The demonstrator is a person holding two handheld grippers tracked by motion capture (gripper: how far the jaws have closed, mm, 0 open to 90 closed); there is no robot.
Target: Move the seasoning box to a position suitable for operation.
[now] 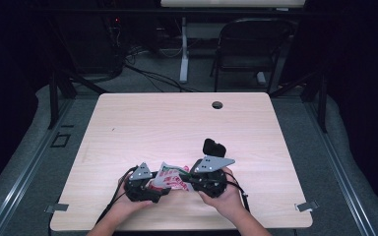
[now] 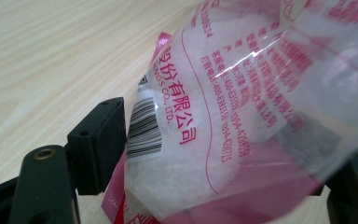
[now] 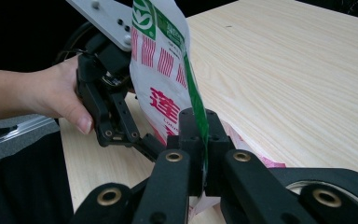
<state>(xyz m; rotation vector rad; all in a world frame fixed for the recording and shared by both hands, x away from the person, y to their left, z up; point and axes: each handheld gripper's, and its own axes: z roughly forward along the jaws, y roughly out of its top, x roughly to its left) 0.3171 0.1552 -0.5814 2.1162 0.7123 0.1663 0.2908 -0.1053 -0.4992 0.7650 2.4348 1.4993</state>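
Note:
A plastic bag (image 1: 170,179) printed in red and green and filled with white grains hangs between my two grippers, near the table's front edge. My right gripper (image 1: 189,179) is shut on the bag's green edge (image 3: 196,100), and the bag (image 3: 163,70) stands upright above its jaws. My left gripper (image 2: 228,163) has its jaws wide, with the bag (image 2: 223,116) between them. One black pad (image 2: 100,144) sits beside the barcode, and the bag shows no squeeze there. A hand holds the left gripper (image 3: 140,137) on the bag's far side.
A small black object (image 1: 214,146) lies on the wooden table (image 1: 177,123) just behind the right gripper. A cable hole (image 1: 217,104) is near the far edge. A folding chair (image 1: 251,44) stands on the floor beyond the table.

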